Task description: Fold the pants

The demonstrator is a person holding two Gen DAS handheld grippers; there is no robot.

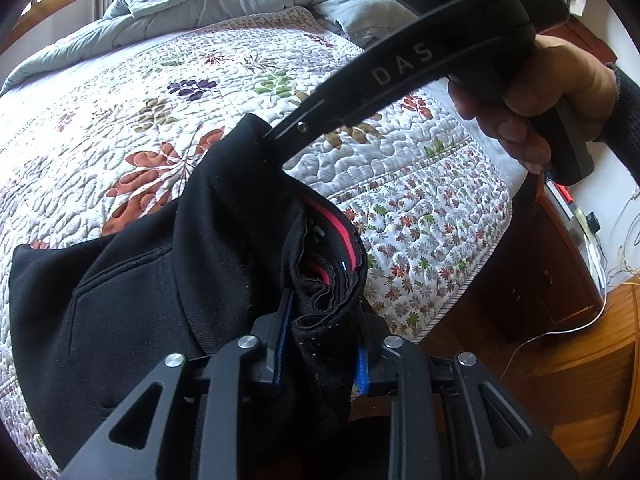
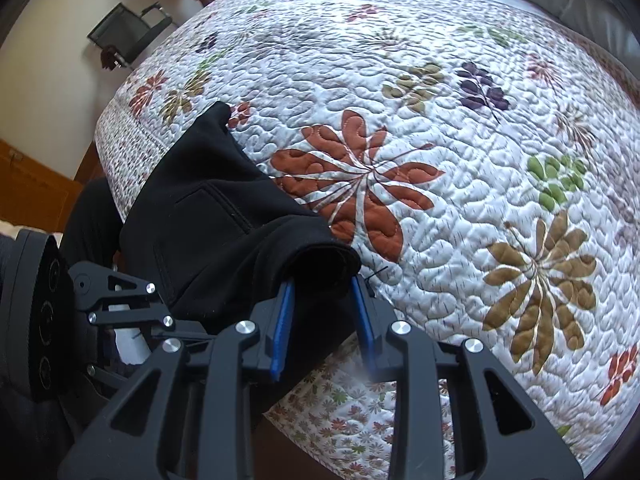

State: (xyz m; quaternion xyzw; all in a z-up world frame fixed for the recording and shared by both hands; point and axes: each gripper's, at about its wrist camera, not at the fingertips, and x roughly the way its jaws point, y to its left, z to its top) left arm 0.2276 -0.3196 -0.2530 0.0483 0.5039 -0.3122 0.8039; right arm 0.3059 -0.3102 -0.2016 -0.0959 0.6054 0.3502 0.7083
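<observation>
Black pants (image 1: 140,300) with a red-lined waistband lie bunched at the near edge of the flowered quilt (image 1: 160,100). My left gripper (image 1: 324,304) is shut on the gathered waistband, which fills the gap between its blue pads. In the right wrist view my right gripper (image 2: 324,284) is shut on a thick folded edge of the pants (image 2: 208,208), just above the quilt (image 2: 440,120). A pocket seam faces up. The right gripper (image 1: 276,132), held by a hand (image 1: 540,92), also shows in the left wrist view, its tip pinching the cloth. The left gripper's linkage (image 2: 120,300) shows at the lower left.
A grey comforter (image 1: 200,4) is heaped along the far side of the bed. Beside the bed stands dark wooden furniture (image 1: 552,280) on a wooden floor (image 1: 592,360), with a white cable. A black chair (image 2: 128,32) stands by the wall past the bed corner.
</observation>
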